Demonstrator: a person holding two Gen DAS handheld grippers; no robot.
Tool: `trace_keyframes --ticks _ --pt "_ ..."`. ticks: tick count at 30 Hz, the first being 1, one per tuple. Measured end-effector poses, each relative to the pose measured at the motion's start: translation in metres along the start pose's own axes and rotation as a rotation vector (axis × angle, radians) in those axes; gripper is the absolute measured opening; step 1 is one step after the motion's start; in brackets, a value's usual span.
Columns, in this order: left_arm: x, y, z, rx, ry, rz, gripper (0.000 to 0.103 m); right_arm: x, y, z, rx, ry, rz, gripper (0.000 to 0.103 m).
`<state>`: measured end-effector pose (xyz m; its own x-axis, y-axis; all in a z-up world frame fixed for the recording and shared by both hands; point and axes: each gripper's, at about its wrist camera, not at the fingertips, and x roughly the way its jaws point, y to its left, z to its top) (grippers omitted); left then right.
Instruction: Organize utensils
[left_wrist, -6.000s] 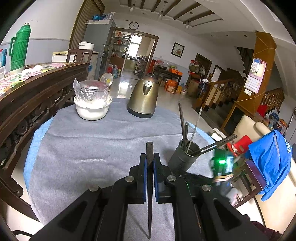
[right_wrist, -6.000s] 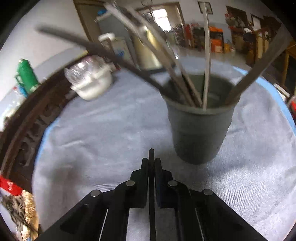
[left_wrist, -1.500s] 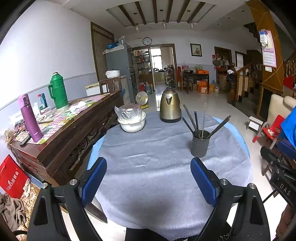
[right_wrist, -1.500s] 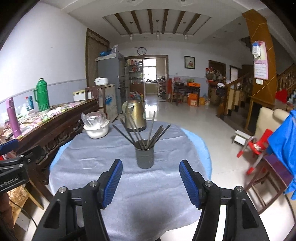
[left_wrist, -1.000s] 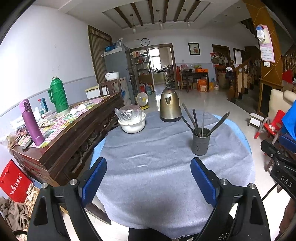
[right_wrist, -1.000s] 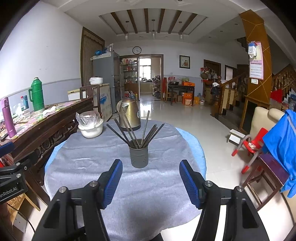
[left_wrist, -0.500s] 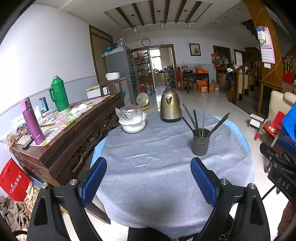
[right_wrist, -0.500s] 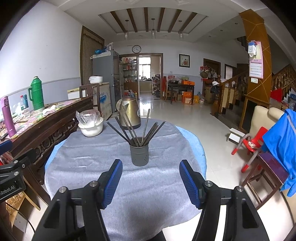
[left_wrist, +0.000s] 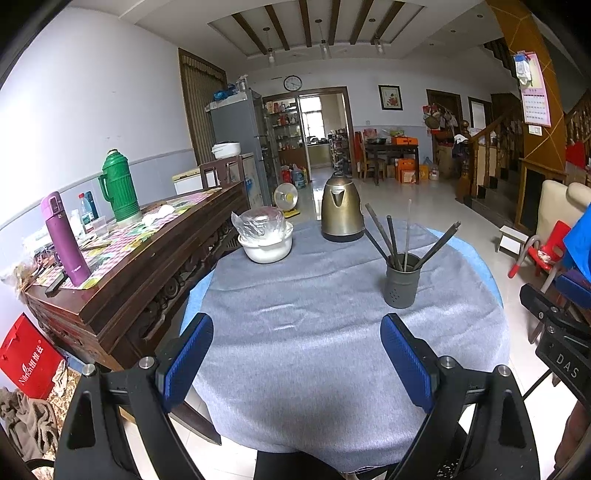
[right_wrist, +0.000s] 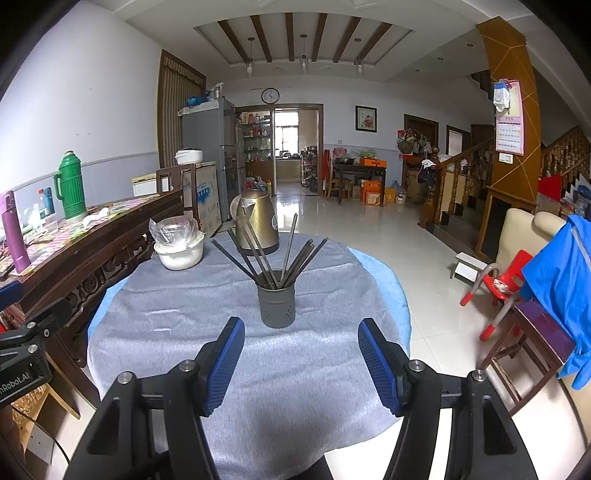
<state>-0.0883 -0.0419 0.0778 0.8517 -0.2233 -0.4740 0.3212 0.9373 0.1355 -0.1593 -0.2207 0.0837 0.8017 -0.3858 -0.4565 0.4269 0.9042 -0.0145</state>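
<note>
Holding my left hand-held gripper (left_wrist: 295, 365) and right hand-held gripper (right_wrist: 301, 363) wide open and empty at lower frame, I see the chopsticks (right_wrist: 275, 256) standing in the holder (right_wrist: 277, 304) mid-counter (right_wrist: 177, 332); organizing looks finished, nothing left to grasp.

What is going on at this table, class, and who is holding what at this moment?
A person holds two grippers over a round table covered in grey cloth. The left gripper and the right gripper are both open and hold nothing, set back from the things on the table. The chopsticks all stand in the grey holder. Behind it sit a brass kettle and a white bowl covered in plastic. The tidying looks done.
</note>
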Motion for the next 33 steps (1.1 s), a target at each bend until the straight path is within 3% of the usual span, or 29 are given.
trace_keyframes --ticks 33 --pt "0.0018 -0.0001 -0.0032 -0.003 0.001 0.001 0.092 -0.0001 0.0051 -0.0038 0.012 0.011 0.002 0.068"
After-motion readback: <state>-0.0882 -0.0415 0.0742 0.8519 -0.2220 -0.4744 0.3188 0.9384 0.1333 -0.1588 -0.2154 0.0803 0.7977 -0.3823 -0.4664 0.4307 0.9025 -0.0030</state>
